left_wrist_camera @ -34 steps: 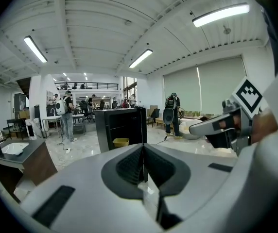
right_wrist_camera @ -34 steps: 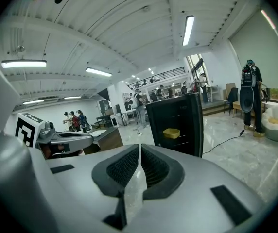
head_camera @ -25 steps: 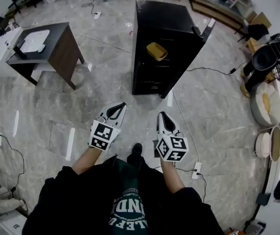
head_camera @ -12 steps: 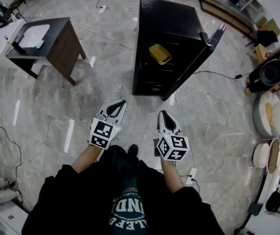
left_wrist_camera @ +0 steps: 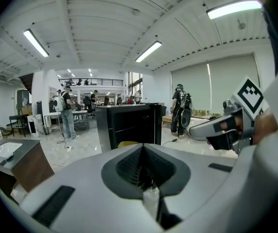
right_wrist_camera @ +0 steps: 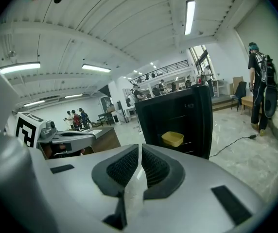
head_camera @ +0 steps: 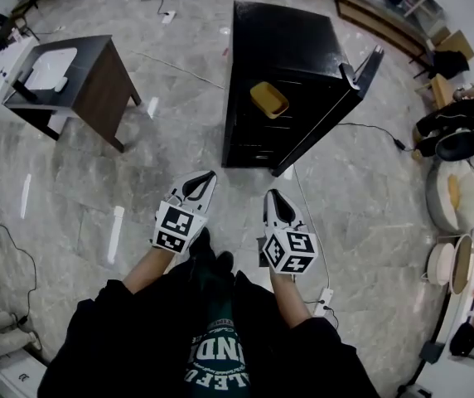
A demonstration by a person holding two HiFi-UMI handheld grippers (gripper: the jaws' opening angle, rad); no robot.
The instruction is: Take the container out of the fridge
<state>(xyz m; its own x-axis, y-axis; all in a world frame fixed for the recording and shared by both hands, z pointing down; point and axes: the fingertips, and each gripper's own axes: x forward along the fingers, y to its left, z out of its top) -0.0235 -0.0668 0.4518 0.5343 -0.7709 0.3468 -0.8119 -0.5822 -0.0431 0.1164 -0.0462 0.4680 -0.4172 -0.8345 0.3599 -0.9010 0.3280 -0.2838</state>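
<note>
A small black fridge [head_camera: 282, 52] stands on the floor ahead of me with its door [head_camera: 336, 106] swung open to the right. A yellow container [head_camera: 268, 99] sits on a shelf inside it; the right gripper view shows the container [right_wrist_camera: 173, 139] too. Both grippers hang low in front of my body, well short of the fridge. My left gripper [head_camera: 202, 177] is shut and holds nothing. My right gripper [head_camera: 273, 195] is shut and empty as well. In the left gripper view the fridge [left_wrist_camera: 129, 125] is straight ahead beyond the closed jaws.
A dark wooden table [head_camera: 79, 77] with a white tray stands to the left of the fridge. Power cables [head_camera: 361, 127] run over the marble floor near the fridge. White round bowls and machines [head_camera: 457, 197] line the right side. Several people stand in the background.
The fridge has drawn slightly nearer and its open door shows more at the right. Both grippers keep their place in front of me, still shut.
</note>
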